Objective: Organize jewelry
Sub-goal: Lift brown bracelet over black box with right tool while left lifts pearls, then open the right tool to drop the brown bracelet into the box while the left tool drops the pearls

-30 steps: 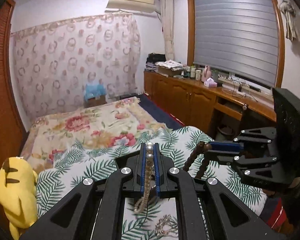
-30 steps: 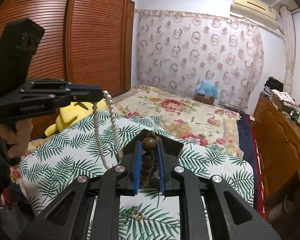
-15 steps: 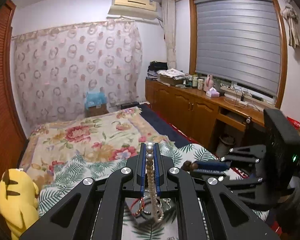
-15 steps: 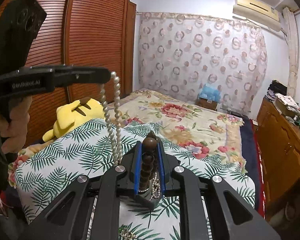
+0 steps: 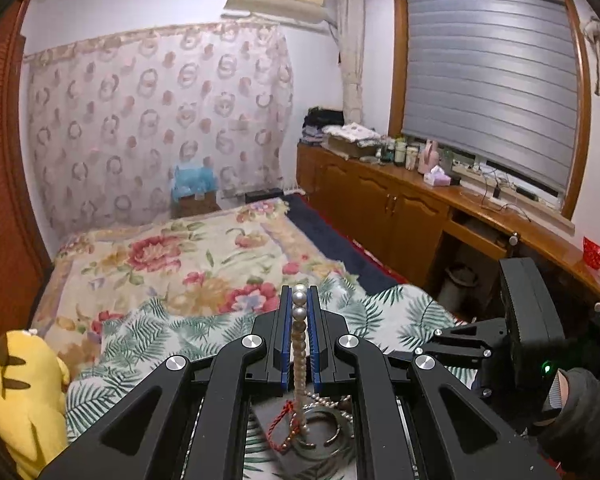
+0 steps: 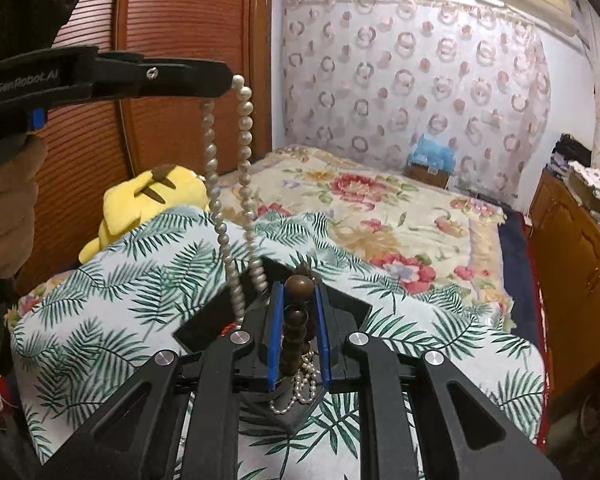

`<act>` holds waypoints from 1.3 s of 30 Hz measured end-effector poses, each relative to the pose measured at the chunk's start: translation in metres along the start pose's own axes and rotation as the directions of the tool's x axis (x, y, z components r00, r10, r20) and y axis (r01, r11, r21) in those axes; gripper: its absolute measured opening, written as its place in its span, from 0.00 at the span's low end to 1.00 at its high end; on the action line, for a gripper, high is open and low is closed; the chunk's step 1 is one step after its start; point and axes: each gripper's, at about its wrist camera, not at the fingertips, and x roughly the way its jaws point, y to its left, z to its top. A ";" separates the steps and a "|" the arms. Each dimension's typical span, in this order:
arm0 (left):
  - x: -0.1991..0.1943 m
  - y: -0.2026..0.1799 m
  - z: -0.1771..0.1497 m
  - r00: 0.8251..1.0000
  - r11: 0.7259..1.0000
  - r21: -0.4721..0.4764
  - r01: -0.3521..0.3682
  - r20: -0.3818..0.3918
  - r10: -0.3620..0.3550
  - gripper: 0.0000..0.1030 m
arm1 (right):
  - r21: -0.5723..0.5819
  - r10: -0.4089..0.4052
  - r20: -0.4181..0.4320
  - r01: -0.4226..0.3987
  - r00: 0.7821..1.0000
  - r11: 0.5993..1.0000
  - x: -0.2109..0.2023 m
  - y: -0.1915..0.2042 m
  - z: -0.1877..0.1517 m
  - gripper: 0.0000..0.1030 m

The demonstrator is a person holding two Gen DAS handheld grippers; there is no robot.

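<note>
My left gripper (image 5: 299, 300) is shut on a white pearl necklace (image 5: 299, 344) that hangs down into a dark tray (image 5: 300, 460) on the bed. The tray holds a silver bangle (image 5: 320, 428) and a red cord (image 5: 278, 426). In the right wrist view the left gripper (image 6: 224, 80) holds the pearl necklace (image 6: 244, 168) high above the tray (image 6: 208, 320). My right gripper (image 6: 299, 292) is shut on a dark brown wooden bead bracelet (image 6: 296, 320) just above the tray, over more pearls (image 6: 300, 388).
The tray lies on a palm-leaf cloth (image 6: 120, 280) over a floral bedspread (image 5: 172, 260). A yellow plush toy (image 5: 20, 392) sits at the bed's left. A wooden cabinet (image 5: 400, 216) runs along the right wall, a wooden wardrobe (image 6: 160, 20) along the left.
Both grippers moved in over the tray. The pearl necklace now hangs into it, and the right gripper with the brown beads has come down close above it.
</note>
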 end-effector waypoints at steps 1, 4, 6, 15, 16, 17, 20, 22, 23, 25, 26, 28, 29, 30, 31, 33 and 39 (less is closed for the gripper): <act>0.005 0.003 -0.003 1.000 1.000 -0.004 0.000 -0.012 0.000 0.06 | 0.004 0.003 -0.011 -0.003 1.000 1.000 0.007 -0.002 -0.002 0.17; 0.022 0.012 -0.014 0.999 1.000 -0.018 -0.003 -0.050 0.002 0.06 | 0.010 0.005 -0.032 -0.005 0.999 1.000 0.023 -0.005 -0.005 0.17; 0.033 0.017 -0.021 0.997 1.000 -0.029 -0.005 -0.073 0.003 0.06 | 0.012 0.007 -0.040 -0.006 0.999 1.000 0.030 -0.008 -0.005 0.17; 0.060 0.027 -0.040 0.991 0.999 -0.044 -0.007 -0.135 0.001 0.06 | 0.030 0.017 -0.038 -0.015 0.999 0.999 0.039 -0.019 -0.004 0.18; 0.062 0.026 -0.041 0.990 0.999 -0.043 -0.006 -0.140 0.000 0.06 | 0.030 0.019 -0.036 -0.018 0.999 0.999 0.038 -0.020 -0.005 0.19; 0.063 0.026 -0.042 0.989 0.999 -0.042 -0.004 -0.145 -0.002 0.06 | 0.026 0.022 -0.031 -0.022 0.999 0.999 0.036 -0.020 -0.005 0.20; 0.065 0.023 -0.045 0.988 0.999 -0.038 -0.001 -0.153 -0.005 0.06 | 0.024 0.014 -0.023 -0.013 1.000 1.000 0.029 -0.020 -0.006 0.21; 0.063 0.022 -0.047 0.988 0.999 -0.038 -0.002 -0.152 -0.004 0.06 | 0.038 0.012 -0.020 -0.011 1.000 0.999 0.023 -0.020 -0.009 0.21; 0.062 0.021 -0.048 0.989 0.999 -0.040 -0.002 -0.150 -0.004 0.06 | 0.041 0.011 -0.019 -0.011 1.000 0.999 0.020 -0.020 -0.011 0.21; 0.059 0.020 -0.052 0.989 0.999 -0.041 -0.004 -0.147 -0.002 0.06 | 0.047 0.008 -0.019 -0.007 1.000 0.999 0.013 -0.018 -0.016 0.21; 0.056 0.019 -0.055 0.989 0.999 -0.040 -0.008 -0.145 0.002 0.06 | 0.048 0.006 -0.018 -0.005 1.000 0.999 0.011 -0.018 -0.018 0.21; 0.050 0.016 -0.059 0.990 0.999 -0.037 -0.021 -0.139 0.015 0.06 | 0.053 0.001 -0.016 0.000 1.000 0.999 0.006 -0.017 -0.022 0.21; 0.047 0.016 -0.061 0.991 0.999 -0.039 -0.024 -0.136 0.018 0.06 | 0.059 -0.004 -0.014 0.004 1.000 0.998 0.001 -0.015 -0.025 0.21; 0.043 0.015 -0.063 0.991 0.999 -0.043 -0.029 -0.133 0.023 0.06 | 0.064 -0.005 -0.012 0.006 1.000 0.998 -0.002 -0.015 -0.027 0.21; 0.041 0.014 -0.065 0.991 0.998 -0.044 -0.033 -0.131 0.027 0.06 | 0.068 -0.007 -0.009 0.008 1.000 0.998 -0.005 -0.014 -0.030 0.21; 0.034 0.011 -0.070 0.991 0.998 -0.044 -0.047 -0.126 0.041 0.07 | 0.072 -0.013 -0.006 0.013 1.000 0.997 -0.010 -0.012 -0.034 0.21; 0.013 0.003 -0.084 0.990 0.995 -0.041 -0.090 -0.112 0.085 0.18 | 0.081 -0.028 -0.010 0.028 1.000 0.996 -0.022 -0.004 -0.047 0.21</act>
